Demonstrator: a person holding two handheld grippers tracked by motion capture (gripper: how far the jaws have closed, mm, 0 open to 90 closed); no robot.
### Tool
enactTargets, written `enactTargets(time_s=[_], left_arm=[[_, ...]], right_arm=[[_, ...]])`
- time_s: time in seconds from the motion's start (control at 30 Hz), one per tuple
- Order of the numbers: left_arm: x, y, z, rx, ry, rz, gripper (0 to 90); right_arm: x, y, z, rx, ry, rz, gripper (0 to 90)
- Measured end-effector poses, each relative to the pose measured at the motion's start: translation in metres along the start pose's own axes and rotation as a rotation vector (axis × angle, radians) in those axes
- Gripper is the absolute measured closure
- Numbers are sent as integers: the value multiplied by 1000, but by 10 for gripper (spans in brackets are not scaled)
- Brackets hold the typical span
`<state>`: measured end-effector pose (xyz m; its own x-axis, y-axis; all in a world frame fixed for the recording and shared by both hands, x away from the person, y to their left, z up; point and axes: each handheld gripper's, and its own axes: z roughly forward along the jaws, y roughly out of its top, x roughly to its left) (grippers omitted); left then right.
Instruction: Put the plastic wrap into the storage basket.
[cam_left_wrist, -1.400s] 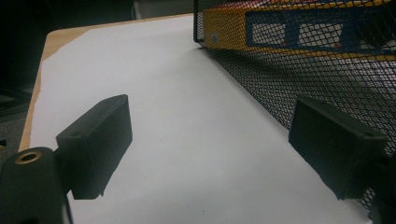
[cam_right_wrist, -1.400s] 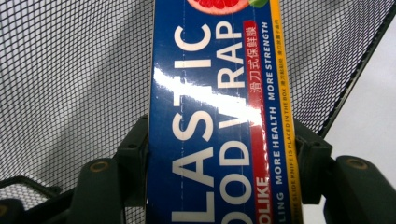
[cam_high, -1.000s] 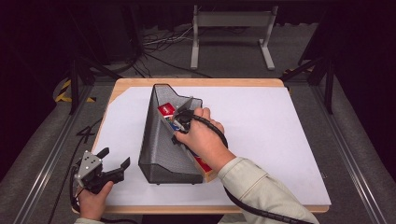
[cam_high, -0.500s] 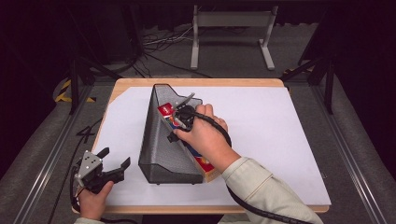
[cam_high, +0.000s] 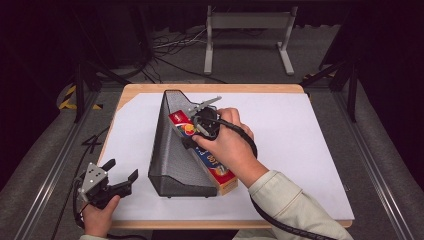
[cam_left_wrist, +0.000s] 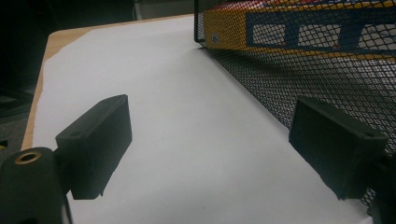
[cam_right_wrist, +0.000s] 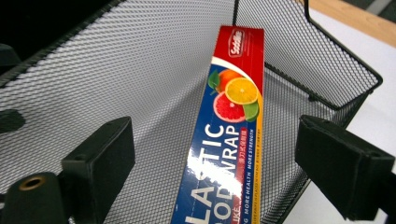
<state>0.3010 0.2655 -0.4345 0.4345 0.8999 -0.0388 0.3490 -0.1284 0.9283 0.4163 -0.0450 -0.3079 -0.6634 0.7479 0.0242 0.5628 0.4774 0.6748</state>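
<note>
Right gripper (cam_right_wrist: 215, 163) low in the frame of its own view, jaws spread wide to either side of the plastic wrap box (cam_right_wrist: 224, 140) and closed on nothing, no pad touching cardboard. Box running up the centre of that frame, red end toward the top, lying inside the black mesh holder (cam_right_wrist: 154, 74) against its bottom and side wall. In the high view, the same gripper (cam_high: 205, 122) just above centre frame, hand draped over it, with the box (cam_high: 220, 172) slanting down toward lower centre and its near end poking out past the mesh holder (cam_high: 172, 150) onto the white sheet (cam_high: 300, 150). Left gripper (cam_high: 112, 182) parked at lower left of the high view, likewise gaping and empty; in its own view, jaws open over bare sheet with the holder's mesh wall (cam_left_wrist: 327, 60) across the upper right. Probably light and stiff in the hand (thin carton round a roll, likely), glossy and so somewhat slippery, liable to dent under a hard pinch. Best taken across the narrow width near mid-length, pads flat on the two long side faces, squeeze kept gentle.
</note>
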Motion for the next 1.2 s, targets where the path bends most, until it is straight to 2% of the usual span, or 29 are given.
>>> enactTargets(time_s=[0.1, 0.3, 0.47, 0.7, 0.73, 0.8, 0.87, 1.0, 1.1, 1.17, 1.2], left_arm=[[0, 0, 0, 5, 1, 6, 140], [-2, 1, 2, 5, -9, 12, 141], [-1, 1, 3, 4, -12, 10, 141], [-2, 1, 3, 9, -10, 8, 141], [-2, 1, 3, 9, -10, 8, 141], [-1, 1, 3, 8, -9, 8, 141], [-1, 1, 3, 9, -10, 12, 141], [-1, 1, 3, 8, -10, 10, 141], [-1, 1, 2, 8, -9, 10, 141], [-1, 1, 2, 8, -8, 10, 141], [-1, 1, 2, 7, -7, 6, 141]], right_arm=[[0, -1, -8, -24, 31, 24, 140], [-7, -5, -23, -92, 42, -3, 142], [-15, -8, -38, -123, 44, -15, 141], [-34, -19, -58, -138, 42, -4, 141], [-38, -21, -62, -139, 63, -3, 141], [-44, -26, -69, -143, 94, 31, 141], [-50, -30, -76, -158, 97, 24, 141], [-63, -39, -90, -177, 117, 44, 141], [-73, -46, -101, -187, 121, 66, 140], [-81, -52, -107, -189, 108, 68, 140], [-81, -52, -107, -189, 108, 68, 140]])
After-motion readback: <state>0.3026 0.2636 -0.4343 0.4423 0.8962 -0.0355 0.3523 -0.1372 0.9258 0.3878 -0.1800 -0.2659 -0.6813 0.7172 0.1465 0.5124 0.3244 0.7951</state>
